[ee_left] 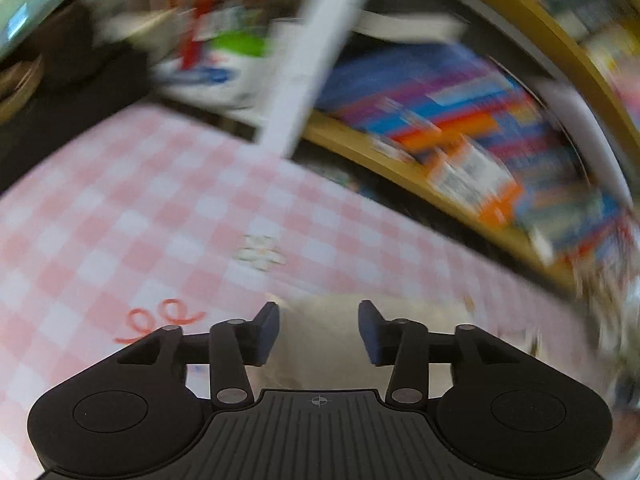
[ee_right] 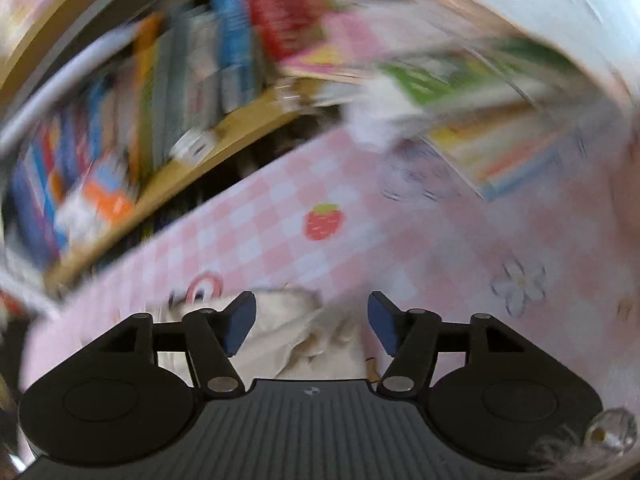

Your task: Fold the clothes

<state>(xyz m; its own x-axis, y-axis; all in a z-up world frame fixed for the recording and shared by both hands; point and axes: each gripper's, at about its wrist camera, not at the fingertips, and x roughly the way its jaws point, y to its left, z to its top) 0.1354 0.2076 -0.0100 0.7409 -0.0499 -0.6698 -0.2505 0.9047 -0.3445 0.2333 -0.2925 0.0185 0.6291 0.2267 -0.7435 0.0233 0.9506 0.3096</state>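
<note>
Cream garment [ee_right: 304,332] on pink checked bench [ee_right: 360,208], bookshelf [ee_right: 224,136] beyond.
Left tool [ee_left: 318,330] and right tool [ee_right: 310,326]: jaws apart above the garment, gripping nothing.

Pink checked tablecloth [ee_left: 120,208] (blurred bookshelf [ee_left: 400,168] behind)

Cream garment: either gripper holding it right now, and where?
Nothing is held. The left gripper and right gripper both have their fingers apart, over the cream garment on the pink checked tablecloth, pads not pressing it.
</note>
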